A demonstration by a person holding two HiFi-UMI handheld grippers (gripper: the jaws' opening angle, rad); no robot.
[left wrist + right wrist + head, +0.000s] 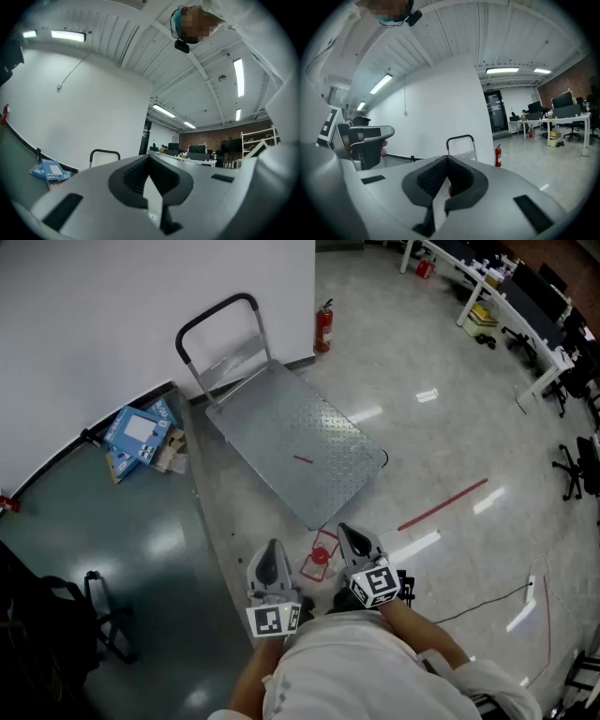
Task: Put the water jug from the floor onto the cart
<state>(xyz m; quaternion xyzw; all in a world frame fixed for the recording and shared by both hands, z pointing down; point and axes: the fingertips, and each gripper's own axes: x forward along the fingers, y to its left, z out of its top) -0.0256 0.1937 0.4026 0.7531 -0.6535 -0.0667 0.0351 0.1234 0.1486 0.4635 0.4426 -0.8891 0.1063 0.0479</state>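
Note:
The clear water jug (322,557) with a red cap stands on the floor just before the near edge of the cart (291,442), a flat metal platform with a black handle (217,315) at its far end. My left gripper (273,551) is just left of the jug and my right gripper (352,536) just right of it. Both point toward the cart with jaws shut and nothing held. In the left gripper view the left gripper (150,159) has its jaws together, with the cart handle (104,153) beyond. The right gripper (449,161) looks the same in its own view.
A red fire extinguisher (323,326) stands by the white wall beyond the cart. A blue box (139,432) and some cardboard lie left of the cart. Desks and office chairs (525,306) line the far right. A red tape strip (442,505) and a cable (487,601) lie on the floor.

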